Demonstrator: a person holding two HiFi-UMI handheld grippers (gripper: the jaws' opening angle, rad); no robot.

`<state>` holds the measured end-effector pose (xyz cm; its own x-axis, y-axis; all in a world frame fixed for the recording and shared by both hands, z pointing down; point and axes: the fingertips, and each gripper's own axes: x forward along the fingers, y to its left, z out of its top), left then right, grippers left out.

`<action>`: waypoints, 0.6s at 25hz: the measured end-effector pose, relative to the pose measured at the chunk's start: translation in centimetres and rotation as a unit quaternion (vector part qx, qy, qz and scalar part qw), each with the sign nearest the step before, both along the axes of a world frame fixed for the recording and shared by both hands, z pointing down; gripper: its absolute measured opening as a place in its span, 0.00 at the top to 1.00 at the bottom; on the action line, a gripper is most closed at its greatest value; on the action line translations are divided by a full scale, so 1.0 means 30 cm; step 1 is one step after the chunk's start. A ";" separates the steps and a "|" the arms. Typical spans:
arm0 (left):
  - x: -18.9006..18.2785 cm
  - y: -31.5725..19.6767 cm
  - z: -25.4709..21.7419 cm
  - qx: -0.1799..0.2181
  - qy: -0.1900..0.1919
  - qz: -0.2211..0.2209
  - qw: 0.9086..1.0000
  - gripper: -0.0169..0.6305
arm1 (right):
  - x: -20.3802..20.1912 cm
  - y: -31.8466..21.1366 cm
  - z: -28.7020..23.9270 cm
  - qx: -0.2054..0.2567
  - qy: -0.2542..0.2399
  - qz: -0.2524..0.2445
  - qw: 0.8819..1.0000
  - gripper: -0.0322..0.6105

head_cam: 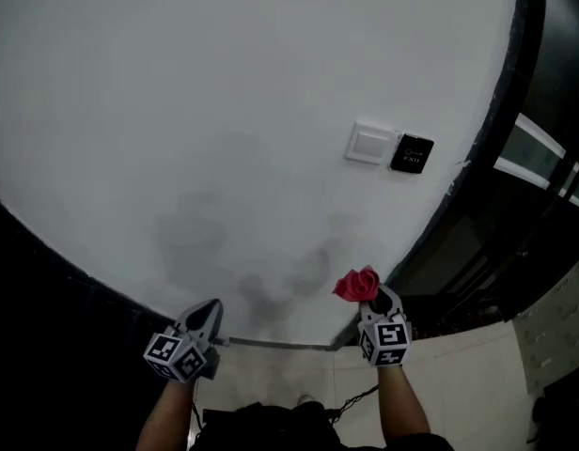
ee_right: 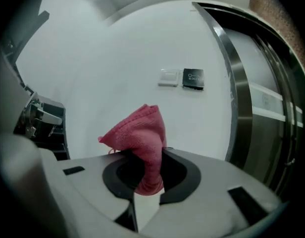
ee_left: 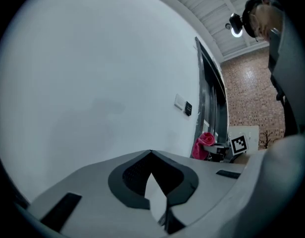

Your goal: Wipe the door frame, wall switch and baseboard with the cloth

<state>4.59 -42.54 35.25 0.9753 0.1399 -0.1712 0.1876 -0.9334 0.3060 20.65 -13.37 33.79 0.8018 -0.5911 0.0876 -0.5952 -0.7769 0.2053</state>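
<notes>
My right gripper (head_cam: 369,294) is shut on a bunched pink-red cloth (head_cam: 356,285), held in front of the white wall, low and just left of the dark door frame (head_cam: 459,188). The cloth (ee_right: 139,138) sticks up out of the closed jaws in the right gripper view. A white wall switch (head_cam: 369,145) with a black plate (head_cam: 412,154) beside it sits higher on the wall, well above the cloth. My left gripper (head_cam: 209,314) is shut and empty, lower left, near the thin grey baseboard (head_cam: 280,345). From the left gripper view the cloth (ee_left: 203,145) shows far right.
The metal-edged door frame (ee_right: 235,98) and glass door (ee_right: 271,108) fill the right side. Pale floor tiles (head_cam: 459,383) lie below the wall. A dark area (head_cam: 45,346) borders the wall at the left. A brick wall (ee_left: 249,98) shows beyond the door.
</notes>
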 end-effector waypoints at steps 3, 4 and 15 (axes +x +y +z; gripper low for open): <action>0.027 0.057 -0.004 0.009 -0.009 0.004 1.000 0.99 | 0.003 0.020 0.004 -0.004 -0.011 -0.004 1.000 0.86; 0.030 0.065 -0.003 0.014 -0.010 0.001 1.000 0.99 | 0.003 0.023 0.003 0.000 -0.014 -0.005 1.000 0.86; -0.035 -0.012 0.094 0.003 -0.053 -0.029 0.998 0.99 | -0.013 -0.029 0.091 -0.010 -0.045 -0.033 0.998 0.86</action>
